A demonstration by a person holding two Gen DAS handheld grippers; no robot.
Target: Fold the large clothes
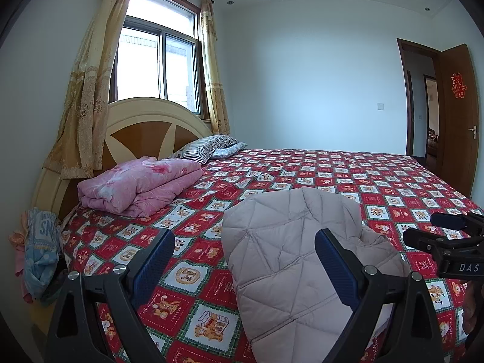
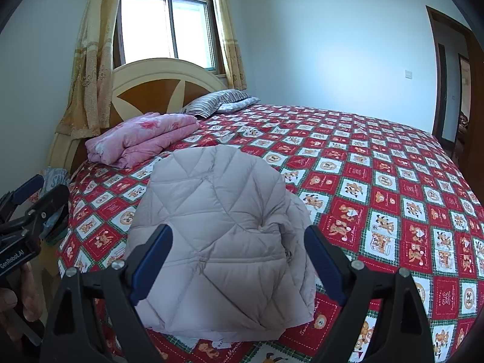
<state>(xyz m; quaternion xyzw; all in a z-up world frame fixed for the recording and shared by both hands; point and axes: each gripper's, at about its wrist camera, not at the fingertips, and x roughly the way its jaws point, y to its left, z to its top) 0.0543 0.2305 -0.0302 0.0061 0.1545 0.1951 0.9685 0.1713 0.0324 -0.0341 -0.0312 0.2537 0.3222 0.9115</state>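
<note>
Puffy, pale mauve-grey quilted down jacket [image 2: 217, 236] lies in a rough, thick bundle near the front edge of the bed, on the red-and-white checked cartoon bedspread [image 2: 378, 181], and it looks folded over at least once already, with a looser flap bulging out on its right side. Both tools are up off the cloth: the left tool [image 1: 245, 260] hangs with its blue-padded fingers spread wide and nothing between them, and the right tool [image 2: 239, 257] is likewise spread apart and empty, aimed squarely at the bundle. To my eye the step now is either a last fold or a tidy-up of that right-hand bulge. Down filling springs back, so I would take hold of a full edge, through all the layers, not just the slippery top skin, bring it over slowly, then press along the crease to push the air out. Keeping both tools level should stop the bundle twisting. A folded pink floral quilt [image 2: 142, 139] by the wooden headboard [image 2: 145, 87] sits well apart, so there is room to work.
</note>
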